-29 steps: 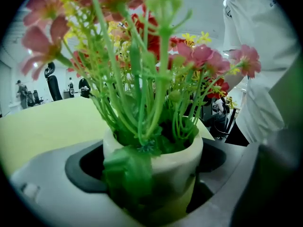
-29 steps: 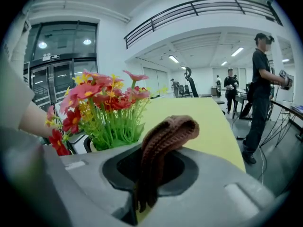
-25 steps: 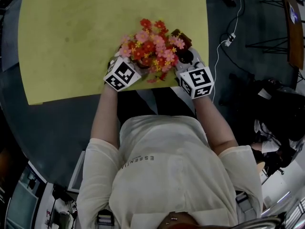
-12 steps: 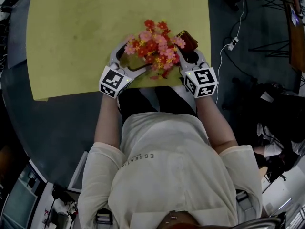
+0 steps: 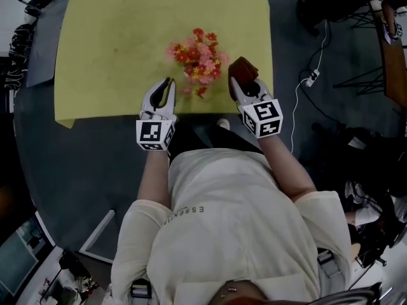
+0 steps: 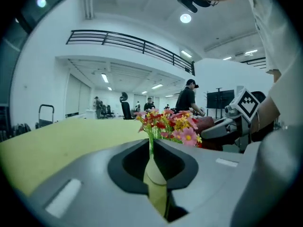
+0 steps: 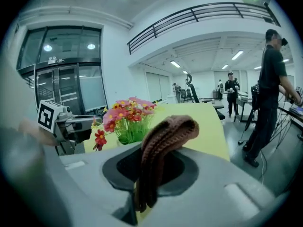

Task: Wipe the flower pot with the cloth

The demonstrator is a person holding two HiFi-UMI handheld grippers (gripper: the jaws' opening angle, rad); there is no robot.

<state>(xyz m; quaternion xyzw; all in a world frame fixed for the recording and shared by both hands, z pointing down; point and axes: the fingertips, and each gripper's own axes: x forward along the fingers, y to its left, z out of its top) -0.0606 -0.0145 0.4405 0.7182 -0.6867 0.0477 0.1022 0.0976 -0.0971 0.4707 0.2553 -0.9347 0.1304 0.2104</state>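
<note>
A bunch of red, pink and yellow flowers (image 5: pixel 197 57) stands on the yellow table (image 5: pixel 114 37); the blooms hide the pot from above. The flowers (image 6: pixel 166 123) show ahead of the left gripper. My left gripper (image 5: pixel 168 82) sits left of the flowers and apart from them. Its jaws have just been closing and now meet with nothing between them (image 6: pixel 151 148). My right gripper (image 5: pixel 238 80) is right of the flowers, shut on a brown knitted cloth (image 5: pixel 243 68). That cloth (image 7: pixel 163 138) loops up from the jaws, with the flowers (image 7: pixel 127 116) beyond it.
The table's near edge (image 5: pixel 114 116) runs just below both grippers. A cable and a plug strip (image 5: pixel 310 78) lie on the dark floor to the right. Several people stand far off in the hall (image 7: pixel 273 93). Dark gear lies at the table's far left corner (image 5: pixel 28 18).
The left gripper, open by the flowers' base before, has drawn back toward the near edge and shut. The right gripper has drawn back slightly with the cloth.
</note>
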